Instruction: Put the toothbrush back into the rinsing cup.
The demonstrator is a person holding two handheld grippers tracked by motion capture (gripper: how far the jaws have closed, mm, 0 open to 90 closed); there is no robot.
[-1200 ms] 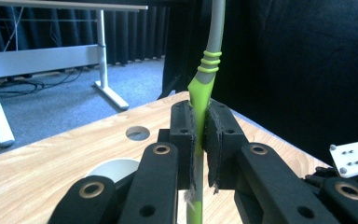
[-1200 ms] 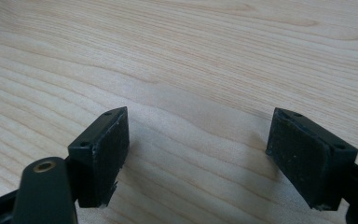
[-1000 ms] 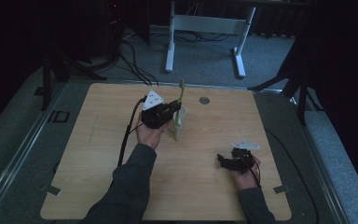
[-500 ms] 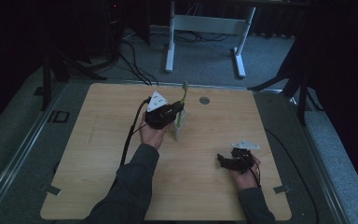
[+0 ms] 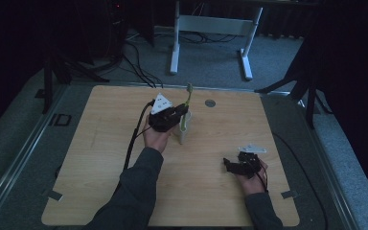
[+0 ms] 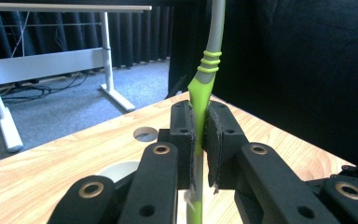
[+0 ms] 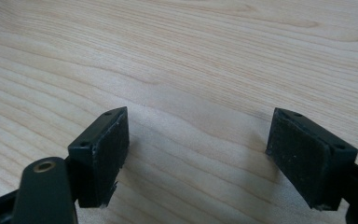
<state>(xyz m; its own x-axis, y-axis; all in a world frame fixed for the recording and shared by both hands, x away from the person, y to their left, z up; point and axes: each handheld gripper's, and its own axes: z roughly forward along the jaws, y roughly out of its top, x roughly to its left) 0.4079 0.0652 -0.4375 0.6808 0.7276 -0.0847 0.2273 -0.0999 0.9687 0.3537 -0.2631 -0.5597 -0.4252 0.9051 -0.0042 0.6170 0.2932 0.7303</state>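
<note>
I am holding the toothbrush (image 6: 204, 88) upright in my left tongs (image 6: 198, 140), directly above the cup (image 5: 184, 132). My right tongs (image 7: 198, 154) are resting open on the counter (image 5: 100, 158), well apart.

Toothbrush (image 5: 187, 108) slightly higher, more upright.

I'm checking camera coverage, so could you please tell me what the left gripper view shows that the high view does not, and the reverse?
The left gripper view alone shows the black jaw pads pinching the green and grey toothbrush. The high view alone shows the person's forearms, the right gripper and the whole light wooden table. Both share the toothbrush, the white cup beneath it, the round table hole and the white desk frame beyond.
</note>
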